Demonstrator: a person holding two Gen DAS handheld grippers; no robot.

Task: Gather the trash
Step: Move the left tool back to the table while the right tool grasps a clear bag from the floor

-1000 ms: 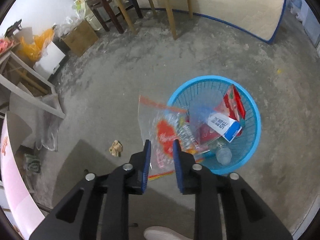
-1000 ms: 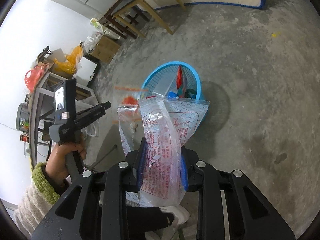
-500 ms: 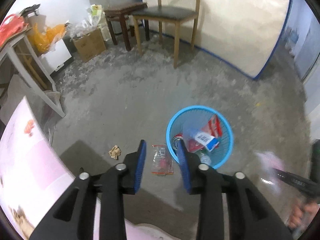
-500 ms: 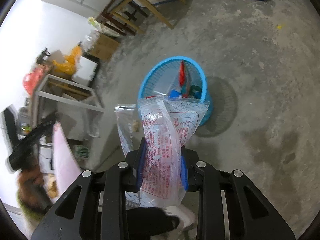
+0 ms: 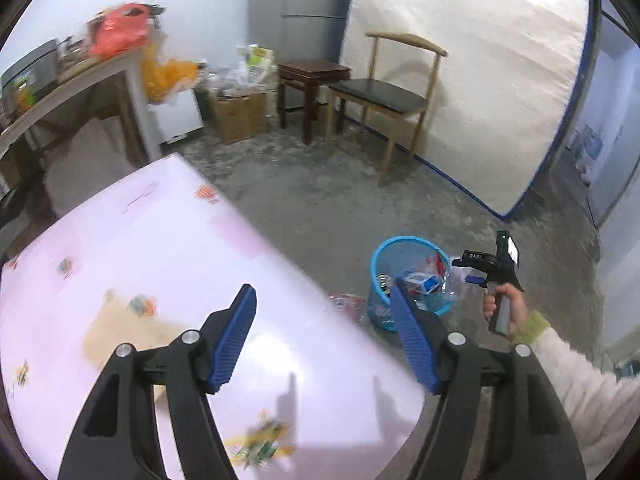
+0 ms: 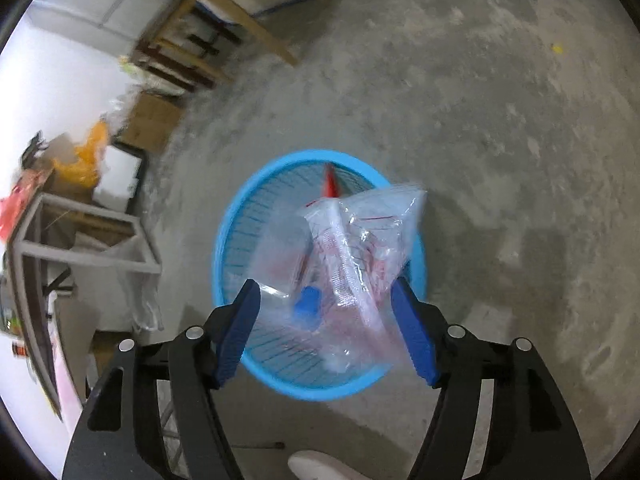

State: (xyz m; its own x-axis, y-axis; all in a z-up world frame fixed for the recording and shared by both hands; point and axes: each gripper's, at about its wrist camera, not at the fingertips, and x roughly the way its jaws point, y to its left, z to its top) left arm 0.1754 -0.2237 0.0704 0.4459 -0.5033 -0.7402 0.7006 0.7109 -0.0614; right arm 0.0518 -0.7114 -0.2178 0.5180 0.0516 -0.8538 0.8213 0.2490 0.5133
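My right gripper (image 6: 325, 322) points down over the blue basket (image 6: 228, 240) on the concrete floor (image 6: 500, 128), its jaws spreading apart; the clear plastic bag (image 6: 360, 248) with red print hangs loose between them above the basket's mouth, and I cannot tell if it touches the right pad. My left gripper (image 5: 322, 336) is also opening, with nothing between its jaws, over the pink table (image 5: 168, 248) near me. Farther right, the basket holds a blue-and-white carton (image 5: 418, 280), and another plastic bag (image 5: 348, 304) lies on the floor just left of it.
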